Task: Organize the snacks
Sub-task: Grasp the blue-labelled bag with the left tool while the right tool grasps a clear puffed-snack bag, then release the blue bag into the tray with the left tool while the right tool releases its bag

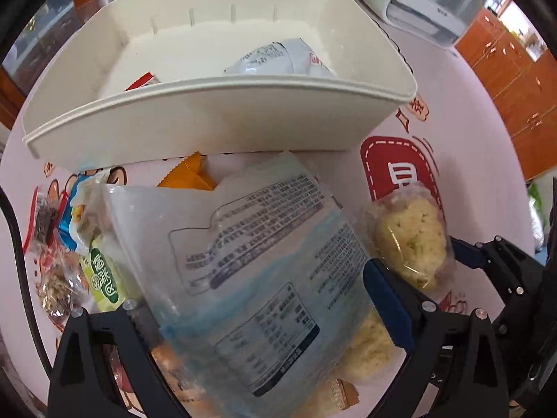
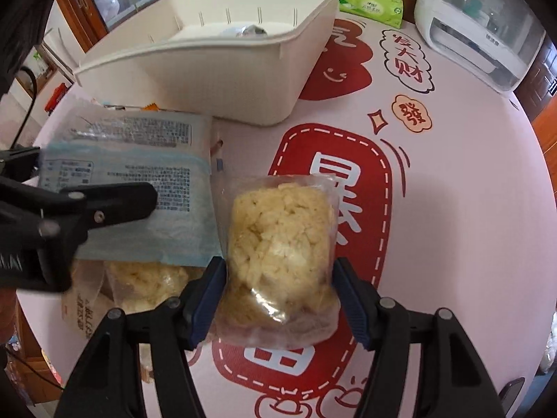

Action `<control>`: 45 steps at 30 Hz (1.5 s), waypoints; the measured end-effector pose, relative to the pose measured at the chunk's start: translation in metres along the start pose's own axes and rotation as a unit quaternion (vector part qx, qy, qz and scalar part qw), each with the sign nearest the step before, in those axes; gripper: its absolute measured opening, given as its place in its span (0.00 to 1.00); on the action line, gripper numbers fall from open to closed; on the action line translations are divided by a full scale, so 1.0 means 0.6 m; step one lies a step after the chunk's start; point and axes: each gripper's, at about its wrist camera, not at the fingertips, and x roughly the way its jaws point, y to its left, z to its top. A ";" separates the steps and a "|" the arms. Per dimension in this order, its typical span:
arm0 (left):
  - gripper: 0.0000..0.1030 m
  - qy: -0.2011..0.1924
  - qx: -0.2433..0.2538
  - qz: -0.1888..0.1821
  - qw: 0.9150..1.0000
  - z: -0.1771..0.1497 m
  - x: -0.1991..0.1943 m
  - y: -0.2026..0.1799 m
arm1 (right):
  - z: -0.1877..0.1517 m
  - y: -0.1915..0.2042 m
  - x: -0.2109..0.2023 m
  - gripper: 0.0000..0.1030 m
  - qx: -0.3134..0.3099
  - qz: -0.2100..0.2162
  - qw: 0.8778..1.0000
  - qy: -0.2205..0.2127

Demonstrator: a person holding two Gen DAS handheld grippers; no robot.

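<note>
Snacks lie spread over a pink printed tablecloth (image 2: pixel 452 181) in front of a large cream rectangular plastic bin (image 2: pixel 222 69), which already holds a silvery foil packet (image 1: pixel 278 59) on its floor and a red-edged packet (image 1: pixel 141 82) near its front wall. Largest among the loose items, a flat translucent pouch with pale blue bands and black printed text (image 1: pixel 250 244) sits between the fingers of the left gripper (image 1: pixel 257 317); the blue pad on one side lies against the pouch's edge, but the far finger is hidden behind the film, so whether the jaws press on it cannot be told. Just beside it, a clear plastic bag of pale yellow puffed-rice cake (image 2: pixel 282 254) stands between the blue pads of the right gripper (image 2: pixel 278 299), both pads touching its sides in a clamped hold. An orange crinkled wrapper (image 1: pixel 189 176) peeks out between pouch and bin, and a green-and-white labelled packet (image 1: pixel 104 275) lies to the pouch's left. A green tissue pack (image 2: pixel 370 3) rests behind the bin.
</note>
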 end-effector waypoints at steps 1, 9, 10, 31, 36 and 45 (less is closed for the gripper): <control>0.94 -0.003 0.002 0.004 1.000 0.000 0.001 -0.003 | 0.001 0.000 0.003 0.62 0.001 -0.002 1.000 0.003; 0.51 -0.030 -0.030 -0.003 0.999 -0.002 -0.019 0.010 | -0.005 0.004 0.009 0.60 -0.006 -0.010 1.000 0.001; 0.47 -0.035 -0.031 -0.007 0.999 -0.003 -0.024 0.011 | -0.006 0.005 0.008 0.59 -0.007 -0.010 1.000 -0.002; 0.23 -0.155 -0.043 -0.034 0.986 -0.081 -0.229 0.004 | -0.040 0.014 -0.090 0.53 -0.017 -0.012 0.998 -0.053; 0.23 -0.208 -0.021 -0.026 0.978 -0.082 -0.331 0.008 | -0.030 0.026 -0.146 0.53 -0.011 0.005 0.997 -0.082; 0.23 -0.282 0.039 0.041 0.958 -0.014 -0.501 0.048 | 0.089 0.089 -0.283 0.53 0.014 0.060 0.982 -0.176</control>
